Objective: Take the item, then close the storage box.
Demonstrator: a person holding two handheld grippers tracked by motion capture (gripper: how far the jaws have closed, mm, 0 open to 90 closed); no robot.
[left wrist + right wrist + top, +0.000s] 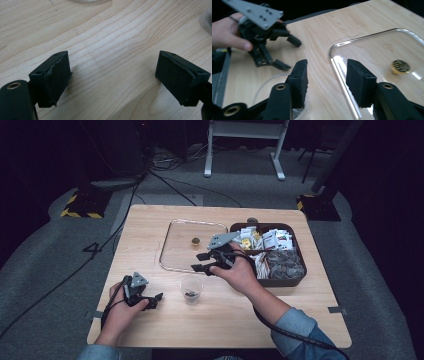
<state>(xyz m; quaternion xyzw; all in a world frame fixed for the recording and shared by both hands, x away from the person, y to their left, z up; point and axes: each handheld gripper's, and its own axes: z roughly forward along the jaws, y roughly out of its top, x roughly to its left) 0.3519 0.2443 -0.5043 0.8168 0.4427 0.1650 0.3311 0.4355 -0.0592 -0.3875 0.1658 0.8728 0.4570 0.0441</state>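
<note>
Since the right gripper (204,262) hovers jaws apart and empty above the cup (191,290), looks like a drop-off; left gripper (154,300) rests open alongside.

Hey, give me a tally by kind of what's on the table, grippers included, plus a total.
Grippers: 2, left gripper, right gripper
Clear tray: 1
Gold disc: 1
Clear cup: 1
Dark bin of packets: 1
Total: 6
</note>
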